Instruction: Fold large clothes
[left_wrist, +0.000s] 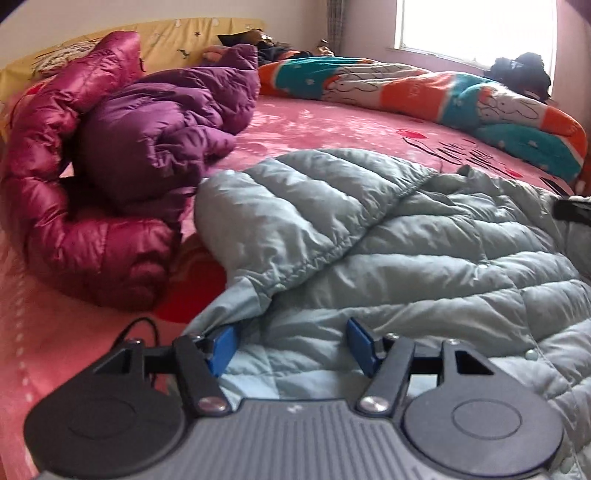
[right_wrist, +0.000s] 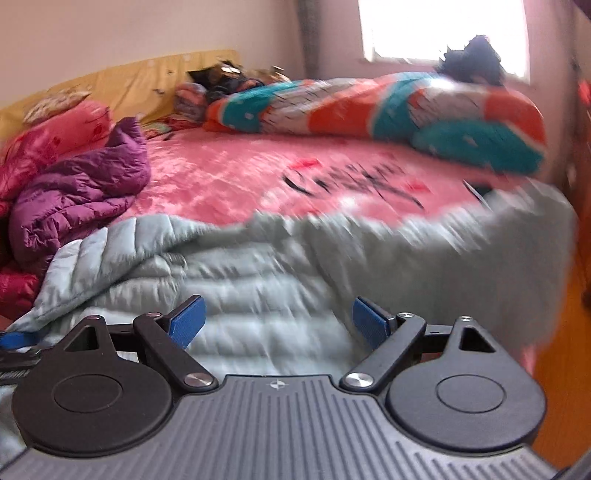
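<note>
Nearest the lens in the left wrist view, the left gripper (left_wrist: 291, 345) stands with its blue pads well apart; the quilted fabric of the pale blue down jacket (left_wrist: 406, 251) lies beneath and between them, and neither pad presses on it. The jacket fills the lower centre and right of that frame, spread on the pink bedspread (left_wrist: 332, 129), one sleeve folded across its body toward the upper left. At the left of the frame lies a magenta down jacket (left_wrist: 74, 184), with a purple down jacket (left_wrist: 166, 122) heaped against it. Along the top right runs a rolled orange and teal quilt (left_wrist: 461, 92), and behind it a bright window (left_wrist: 472, 29).

In the right wrist view, which is blurred, the right gripper (right_wrist: 277, 325) also has its jaws wide, with nothing clamped; the pale jacket lies below it across the lower middle of the frame. At the far left edge a blue pad of the left gripper shows.
</note>
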